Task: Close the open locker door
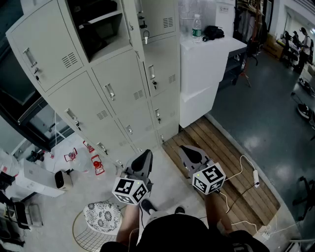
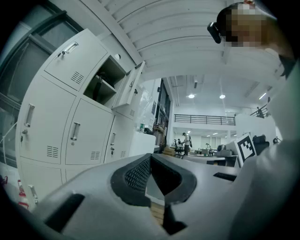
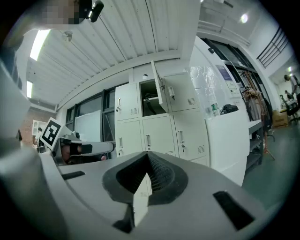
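The door (image 1: 134, 22) hangs open on the top row of the lockers (image 1: 113, 93), swung out to the right of its dark compartment (image 1: 93, 24), with something dark on the shelf inside. It is well apart from both my tongs, up and ahead of them. From the left gripper view the door (image 2: 131, 86) stands out edge-on; from the right gripper view the door (image 3: 158, 91) juts towards me beside the opening.

My left tongs (image 1: 146, 155) and right tongs (image 1: 189, 150) are held low in front of me, side by side. The left tongs (image 2: 150, 157) are pressed together at the tips with nothing pinched, and so are the right tongs (image 3: 147, 157).

Right of the lockers stands a white cabinet (image 1: 206, 64) with a bottle (image 1: 197, 27) and a black bundle (image 1: 213, 32) on top. Wooden decking (image 1: 221, 157) runs along its foot, with a white power strip (image 1: 255, 177) and its cable lying on it. On the floor to my left are a patterned stool (image 1: 102, 216), red stands (image 1: 97, 165) and a white box (image 1: 37, 179).

The bottle's green label and a notice (image 1: 224, 9) above the cabinet are too small to read.
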Available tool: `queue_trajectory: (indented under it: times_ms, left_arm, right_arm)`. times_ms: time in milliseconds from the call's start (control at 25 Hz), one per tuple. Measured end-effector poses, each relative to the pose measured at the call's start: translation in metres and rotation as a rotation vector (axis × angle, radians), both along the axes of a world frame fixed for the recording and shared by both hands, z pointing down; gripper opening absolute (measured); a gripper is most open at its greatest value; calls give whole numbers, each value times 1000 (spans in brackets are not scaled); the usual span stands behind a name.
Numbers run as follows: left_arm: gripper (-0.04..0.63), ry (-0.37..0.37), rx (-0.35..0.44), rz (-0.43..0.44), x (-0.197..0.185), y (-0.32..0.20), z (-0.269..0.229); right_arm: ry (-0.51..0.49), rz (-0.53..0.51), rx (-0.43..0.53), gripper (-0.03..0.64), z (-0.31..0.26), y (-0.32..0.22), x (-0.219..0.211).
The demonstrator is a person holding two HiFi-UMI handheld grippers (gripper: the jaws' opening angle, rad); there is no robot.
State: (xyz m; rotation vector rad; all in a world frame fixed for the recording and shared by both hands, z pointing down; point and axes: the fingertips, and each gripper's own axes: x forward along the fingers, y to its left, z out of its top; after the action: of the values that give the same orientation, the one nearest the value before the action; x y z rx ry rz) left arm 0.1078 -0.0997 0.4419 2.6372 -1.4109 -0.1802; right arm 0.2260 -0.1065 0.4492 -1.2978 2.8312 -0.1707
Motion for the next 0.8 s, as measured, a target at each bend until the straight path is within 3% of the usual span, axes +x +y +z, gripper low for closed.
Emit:
queue_trajectory:
  times_ms: [800]
  left_arm:
    - [18, 17, -28, -36, -11, 50, 8]
  right_arm:
    - [-7, -13, -4, 5, 1, 42, -7]
